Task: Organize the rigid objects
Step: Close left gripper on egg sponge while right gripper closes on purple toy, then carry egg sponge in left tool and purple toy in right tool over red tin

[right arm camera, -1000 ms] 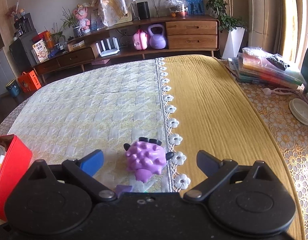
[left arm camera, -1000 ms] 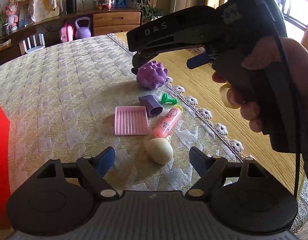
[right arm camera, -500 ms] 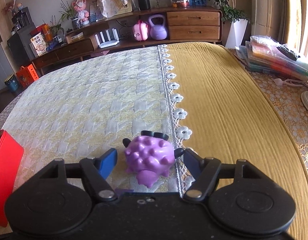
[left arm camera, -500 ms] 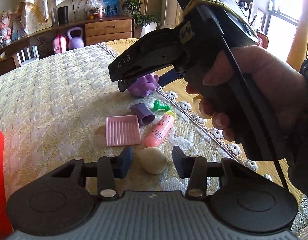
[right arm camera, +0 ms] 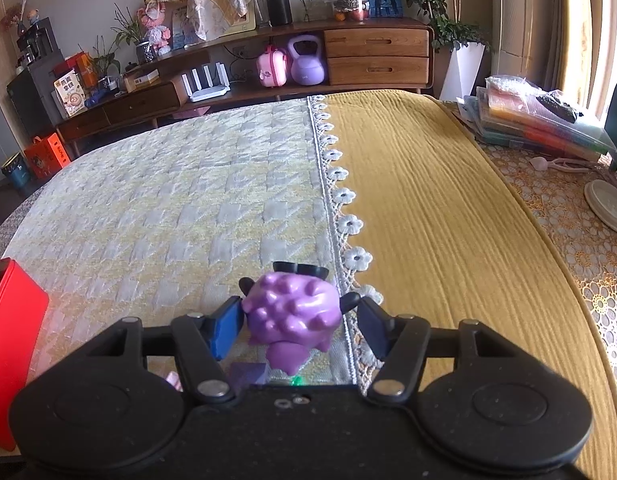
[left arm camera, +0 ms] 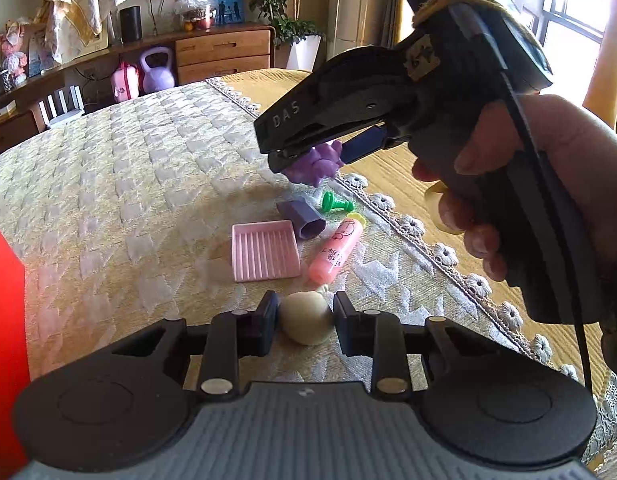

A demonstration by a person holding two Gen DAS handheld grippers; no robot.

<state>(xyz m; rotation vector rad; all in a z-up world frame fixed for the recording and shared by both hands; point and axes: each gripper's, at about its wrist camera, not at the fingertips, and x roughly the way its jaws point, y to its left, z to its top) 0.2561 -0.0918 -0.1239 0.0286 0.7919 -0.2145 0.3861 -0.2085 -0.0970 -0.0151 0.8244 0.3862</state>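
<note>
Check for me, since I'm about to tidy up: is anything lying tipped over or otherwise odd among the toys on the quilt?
Yes: the purple cup lies on its side, and the green chess pawn is toppled beside it. Nothing looks spilled or broken.

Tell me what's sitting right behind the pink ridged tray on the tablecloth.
Right behind the pink tray lies a purple hexagonal cup on its side, touching the tray's far corner. Past it are a green peg and the purple spiky toy, partly covered by the right gripper.

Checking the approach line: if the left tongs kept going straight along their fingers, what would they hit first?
The cream egg-shaped object, already sitting between the left tongs. Past it, probably the pink tube, though depth is uncertain.
</note>
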